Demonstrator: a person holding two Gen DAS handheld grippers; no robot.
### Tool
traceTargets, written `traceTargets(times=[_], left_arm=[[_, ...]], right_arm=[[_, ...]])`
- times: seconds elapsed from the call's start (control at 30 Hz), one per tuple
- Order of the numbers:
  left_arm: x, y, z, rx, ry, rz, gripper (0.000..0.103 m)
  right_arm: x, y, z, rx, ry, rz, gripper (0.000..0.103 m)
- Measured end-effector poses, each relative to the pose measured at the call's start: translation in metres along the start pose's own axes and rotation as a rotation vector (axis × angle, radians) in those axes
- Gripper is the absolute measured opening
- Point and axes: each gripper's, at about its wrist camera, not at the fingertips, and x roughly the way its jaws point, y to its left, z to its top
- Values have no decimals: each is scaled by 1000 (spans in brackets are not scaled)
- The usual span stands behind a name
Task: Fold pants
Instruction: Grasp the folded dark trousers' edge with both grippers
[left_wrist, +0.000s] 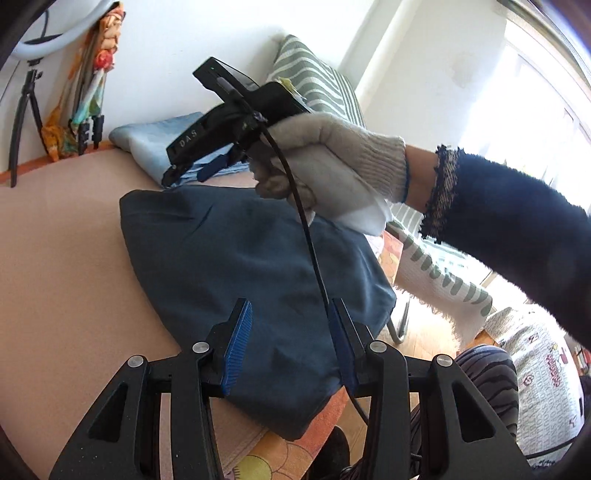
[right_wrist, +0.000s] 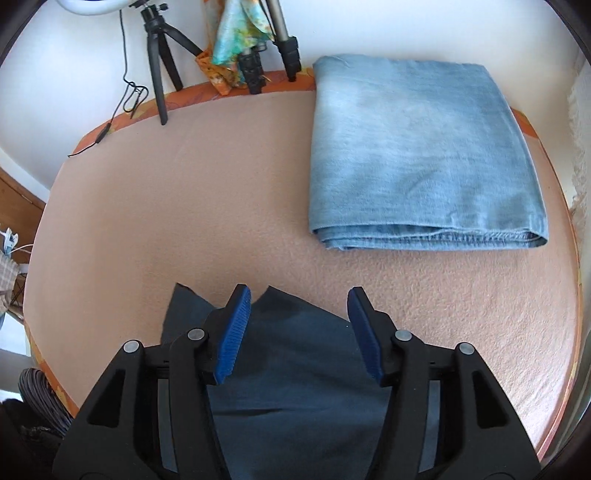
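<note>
Dark blue pants lie folded in a compact pile on the pink bed cover. My left gripper is open and empty, hovering above the pile's near edge. My right gripper is open and empty above the same dark pants. In the left wrist view the right gripper is held up by a gloved hand over the far side of the pile, jaws apart.
Folded light blue jeans lie at the far right of the bed, also shown in the left wrist view. Tripods and a colourful cloth stand against the wall. A striped pillow and the floor lie to the right.
</note>
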Motion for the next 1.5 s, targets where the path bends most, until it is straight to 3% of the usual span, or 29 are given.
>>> traceTargets(times=[0.07,0.1,0.13,0.17,0.23,0.4,0.53,0.6,0.8,1.0,1.17,1.5], left_arm=[[-2,15,1,-47,1,4,40],[-2,20,1,-57,-1,22,40],[-2,25,2,-66,-1,38,40],[-2,31,3,-83,1,55,40],[-1,45,4,-140,6,59,40],[11,71,1,-253,64,42,42],[20,87,-3,-357,98,12,42],[23,92,-2,-379,101,12,42],[37,103,-1,-457,129,-12,42],[49,101,2,-469,159,-12,42],[54,99,9,-458,168,2,42],[61,106,11,-497,158,-42,42]], right_arm=[[10,1,-5,-3,11,28,54],[12,3,-6,-14,9,48,27],[14,7,-7,-28,16,52,8],[13,11,-9,-49,8,23,3],[11,11,-8,-56,-16,-31,3],[-3,-17,-2,90,-84,-37,3],[-33,-33,-12,152,-136,-6,19],[-55,-38,-25,158,-170,4,44],[-109,-60,-83,167,-209,40,75],[-120,-87,-146,188,-168,45,83],[-104,-116,-184,244,-138,81,85],[-72,-155,-200,384,-98,367,85]])
